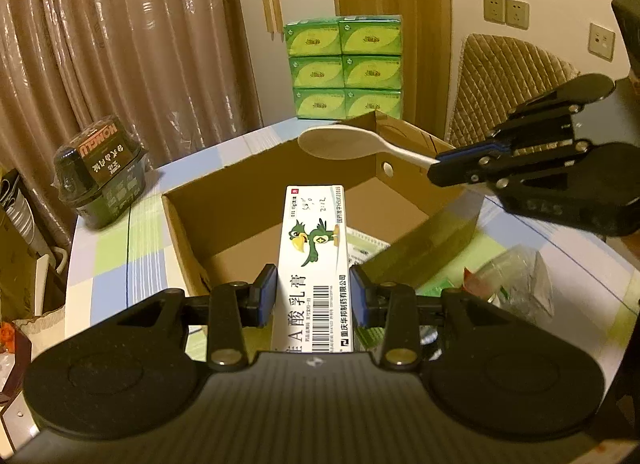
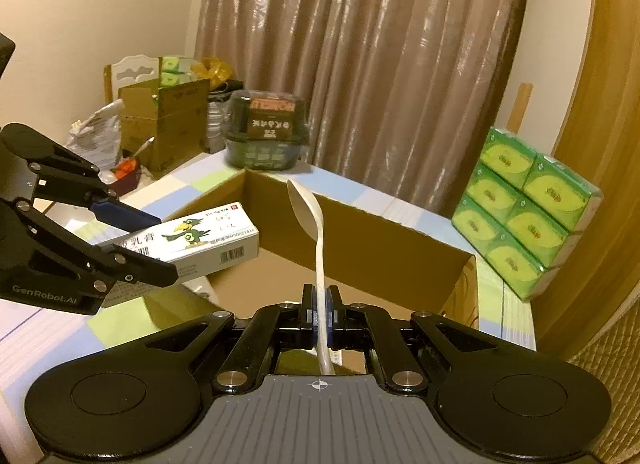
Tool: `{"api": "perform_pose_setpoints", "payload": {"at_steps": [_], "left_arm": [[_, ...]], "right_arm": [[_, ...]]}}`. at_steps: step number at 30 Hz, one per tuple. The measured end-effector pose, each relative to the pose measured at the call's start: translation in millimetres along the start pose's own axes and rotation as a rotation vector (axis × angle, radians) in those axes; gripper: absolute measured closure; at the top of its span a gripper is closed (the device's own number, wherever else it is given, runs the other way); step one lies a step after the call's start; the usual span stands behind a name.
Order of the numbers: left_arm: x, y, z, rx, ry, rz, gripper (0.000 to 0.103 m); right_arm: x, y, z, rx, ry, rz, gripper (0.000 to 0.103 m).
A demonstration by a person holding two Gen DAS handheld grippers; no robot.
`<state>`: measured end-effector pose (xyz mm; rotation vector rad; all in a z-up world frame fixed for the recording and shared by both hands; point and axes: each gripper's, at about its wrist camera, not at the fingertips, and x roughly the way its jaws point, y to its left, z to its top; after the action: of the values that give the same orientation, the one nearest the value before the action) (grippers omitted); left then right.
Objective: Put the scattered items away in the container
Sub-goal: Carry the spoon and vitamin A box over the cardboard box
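My left gripper [image 1: 314, 294] is shut on a long white ointment box [image 1: 314, 260] with a green bird printed on it, held above the open cardboard box [image 1: 224, 199]. In the right wrist view the same ointment box [image 2: 208, 242] hangs over the cardboard box's [image 2: 360, 232] near left corner, with the left gripper [image 2: 148, 248] clamped on it. My right gripper [image 2: 320, 314] is shut on the handle of a white spoon [image 2: 308, 207], whose bowl points up over the carton. Seen from the left wrist, the spoon [image 1: 340, 139] reaches over the far rim from the right gripper [image 1: 440, 167].
The box stands on a checked tablecloth [image 1: 120, 248]. A dark plastic-wrapped tub [image 1: 100, 171] sits at the table's far left. A stack of green tissue packs [image 1: 344, 67] stands behind the box. Crumpled clear packaging [image 1: 516, 280] and leaflets lie at the right.
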<state>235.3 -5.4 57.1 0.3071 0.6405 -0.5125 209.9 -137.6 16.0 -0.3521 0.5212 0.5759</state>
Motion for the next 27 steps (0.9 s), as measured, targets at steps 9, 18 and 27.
{"api": "perform_pose_setpoints", "payload": {"at_steps": [9, 18, 27], "left_arm": [[24.7, 12.4, 15.8, -0.083, -0.005, 0.003, 0.070], [47.3, 22.8, 28.9, -0.128, -0.016, 0.000, 0.070], [70.2, 25.4, 30.5, -0.139, 0.000, 0.008, 0.070]], "right_arm": [[23.0, -17.5, 5.3, 0.070, 0.010, -0.031, 0.102], [45.0, -28.2, 8.7, 0.090, 0.019, -0.039, 0.102], [61.6, -39.8, 0.8, 0.123, 0.032, -0.052, 0.102]]}}
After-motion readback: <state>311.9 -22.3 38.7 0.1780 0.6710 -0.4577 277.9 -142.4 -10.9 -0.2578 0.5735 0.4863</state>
